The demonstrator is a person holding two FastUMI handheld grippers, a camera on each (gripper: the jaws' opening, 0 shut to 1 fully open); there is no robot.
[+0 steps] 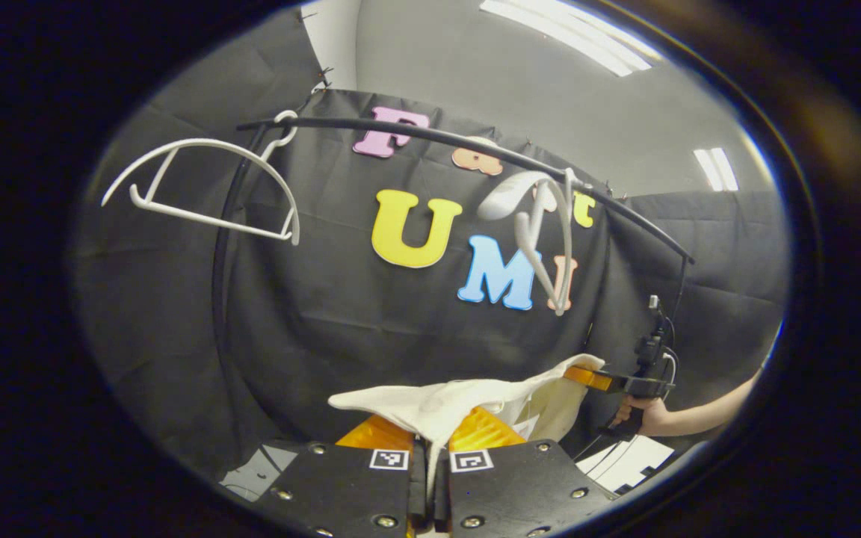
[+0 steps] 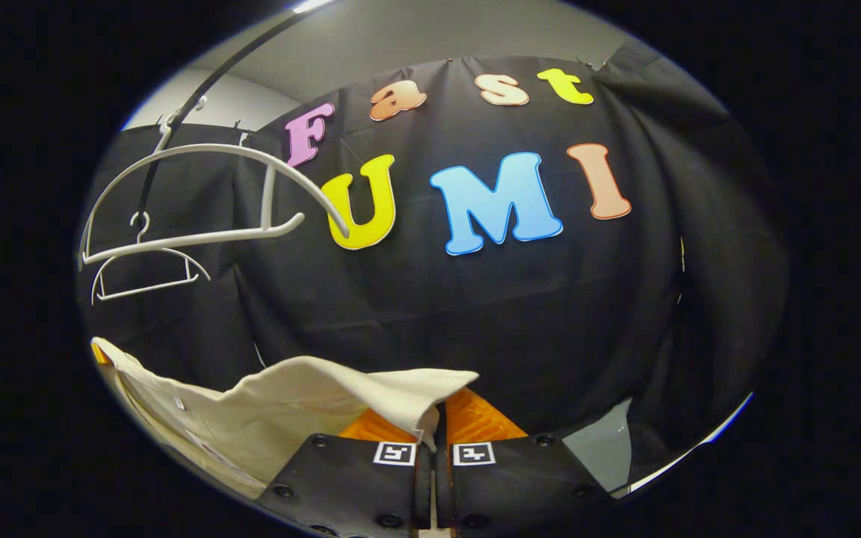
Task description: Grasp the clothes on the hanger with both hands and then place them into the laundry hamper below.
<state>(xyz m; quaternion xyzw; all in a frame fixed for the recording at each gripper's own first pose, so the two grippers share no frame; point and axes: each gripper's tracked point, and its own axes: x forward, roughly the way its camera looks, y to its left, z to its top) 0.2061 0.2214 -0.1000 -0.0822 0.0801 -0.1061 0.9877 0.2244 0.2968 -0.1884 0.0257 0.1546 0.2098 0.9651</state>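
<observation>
Black cloth wall (image 2: 520, 314) behind rail (image 1: 475, 146), hangers (image 1: 206, 183)

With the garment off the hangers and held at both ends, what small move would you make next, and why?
Probably lower both grippers together toward the hamper, which isn't in view. The left gripper and the right gripper are each shut on the cream garment, which stretches between them well below the bare white hangers on the rail. Nothing holds the cloth up there, so descending seems safe.
</observation>
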